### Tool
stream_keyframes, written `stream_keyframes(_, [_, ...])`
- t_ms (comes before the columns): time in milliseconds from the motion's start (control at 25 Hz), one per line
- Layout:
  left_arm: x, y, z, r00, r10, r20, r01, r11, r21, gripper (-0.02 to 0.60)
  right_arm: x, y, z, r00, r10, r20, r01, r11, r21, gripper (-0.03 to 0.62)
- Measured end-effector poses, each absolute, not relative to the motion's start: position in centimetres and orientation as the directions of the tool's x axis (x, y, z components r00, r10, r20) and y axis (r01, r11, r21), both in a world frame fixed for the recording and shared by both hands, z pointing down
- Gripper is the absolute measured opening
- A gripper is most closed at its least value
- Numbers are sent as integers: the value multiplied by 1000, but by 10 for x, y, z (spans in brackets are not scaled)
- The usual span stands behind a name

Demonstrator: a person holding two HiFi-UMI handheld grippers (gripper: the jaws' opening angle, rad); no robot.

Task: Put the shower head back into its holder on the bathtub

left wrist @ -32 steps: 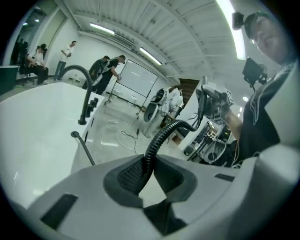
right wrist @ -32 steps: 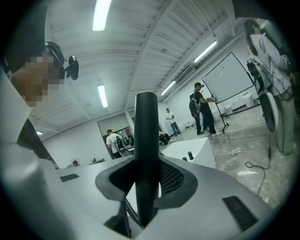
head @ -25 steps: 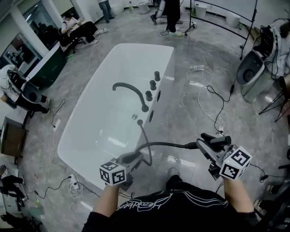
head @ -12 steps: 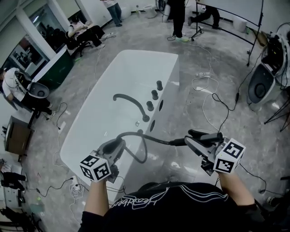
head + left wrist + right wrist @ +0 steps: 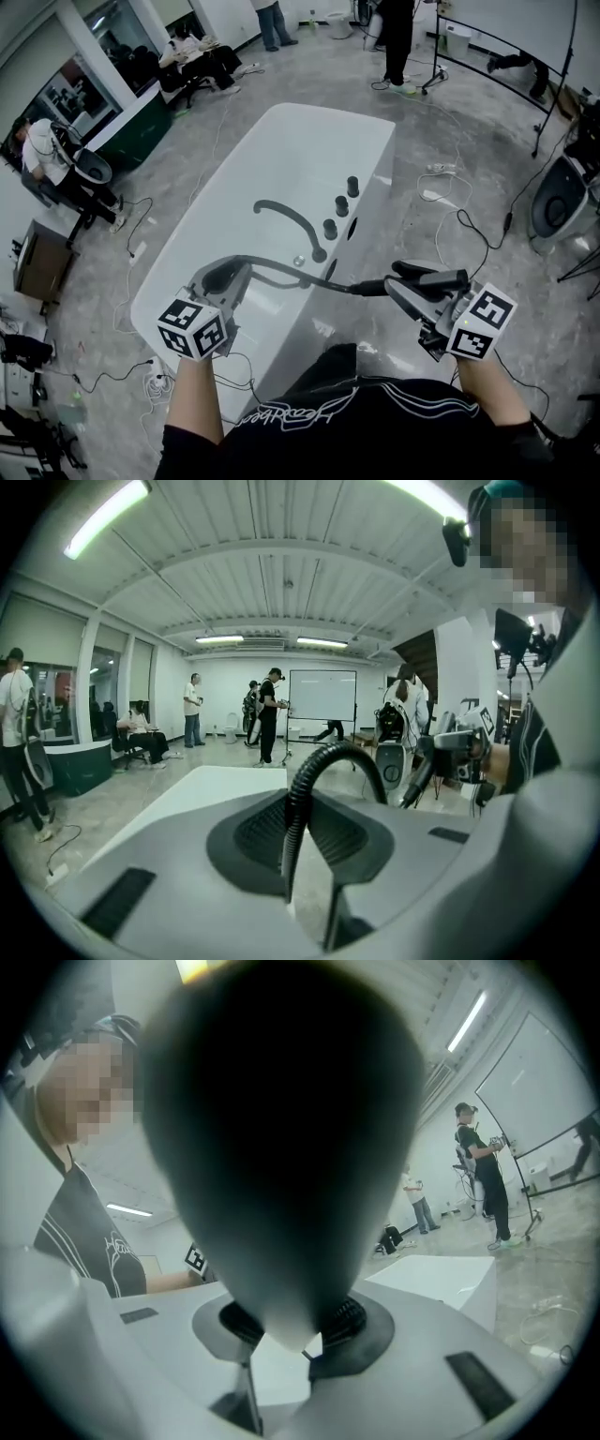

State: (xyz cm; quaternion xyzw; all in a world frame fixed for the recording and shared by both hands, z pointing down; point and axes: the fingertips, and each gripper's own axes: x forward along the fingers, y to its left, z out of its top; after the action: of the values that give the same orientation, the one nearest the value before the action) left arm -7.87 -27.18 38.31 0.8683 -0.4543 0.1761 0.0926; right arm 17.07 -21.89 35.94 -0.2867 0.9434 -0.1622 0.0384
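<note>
First, head view: shower head point(image 5: 436, 276) is clenched in right gripper point(image 5: 412, 287), off to the right of the white bathtub point(image 5: 281, 150), above the floor; its hose point(image 5: 300, 275) is pinched by left gripper point(image 5: 225, 277) over the tub's near end.
Left gripper view: jaws are closed on the ribbed hose point(image 5: 292, 817), which arches upward.
Right gripper view: jaws are clamped on the shower head's dark body point(image 5: 281, 1147).
</note>
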Motion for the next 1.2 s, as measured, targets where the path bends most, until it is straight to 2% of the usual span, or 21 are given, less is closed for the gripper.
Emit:
stream_keyframes(560, [-86, -328, 481, 528, -703, 477, -836, -529, 147, 63, 165, -263, 406, -795, -590, 143, -594, 710, -378, 118])
stream_keyframes(1200, [-59, -338, 606, 570, -580, 581, -808, -525, 268, 63, 178, -276, 422, -752, -632, 187, -640, 633, -435, 118])
